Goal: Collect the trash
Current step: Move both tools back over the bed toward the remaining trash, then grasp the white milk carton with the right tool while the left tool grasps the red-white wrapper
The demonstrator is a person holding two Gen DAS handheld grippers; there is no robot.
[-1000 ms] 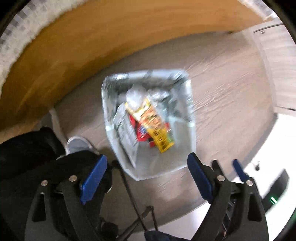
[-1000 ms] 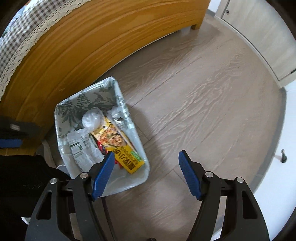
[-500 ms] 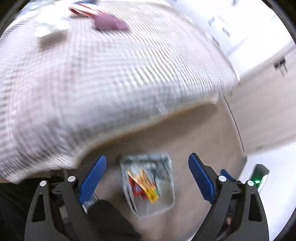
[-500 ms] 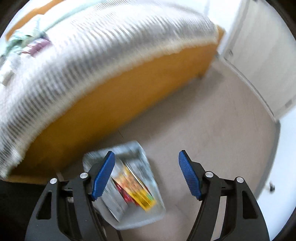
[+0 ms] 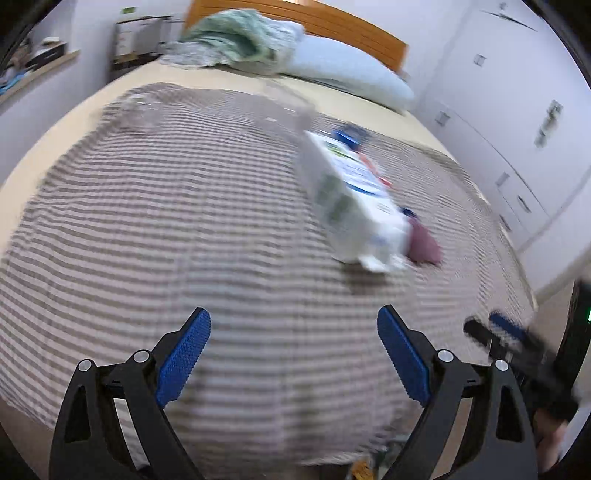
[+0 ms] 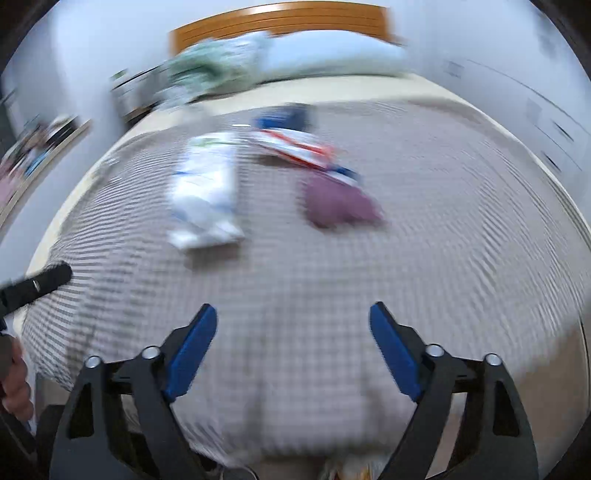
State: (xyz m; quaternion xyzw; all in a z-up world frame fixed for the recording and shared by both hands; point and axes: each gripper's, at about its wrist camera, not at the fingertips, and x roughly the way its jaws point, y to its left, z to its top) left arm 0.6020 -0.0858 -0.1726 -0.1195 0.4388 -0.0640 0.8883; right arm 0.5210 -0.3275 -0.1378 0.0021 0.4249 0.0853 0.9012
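Bedroom with a big bed, covered by a striped blanket (image 5: 184,229), all a bit blurry. Far left: a shelf (image 5: 37,70) on the wall. Up at the top of the bed: a green crumpled cloth (image 5: 236,40), then a pale blue pillow (image 5: 351,74) in front of a wooden headboard (image 5: 332,22).

Down low, left gripper (image 5: 293,354) with blue pads spread wide apart, nothing between them, only blanket below. Further along on the blanket: trash. First a white carton (image 5: 354,199) lying on its side, then a red and white wrapper (image 6: 295,146) behind it, something dark blue (image 6: 286,114) past that, and a purple bag (image 6: 340,203) just beside the carton.

Right gripper (image 6: 293,347) also spread wide apart and empty, having just opened wider, well short of the trash. Far right: white cupboards (image 5: 517,140) along the wall.
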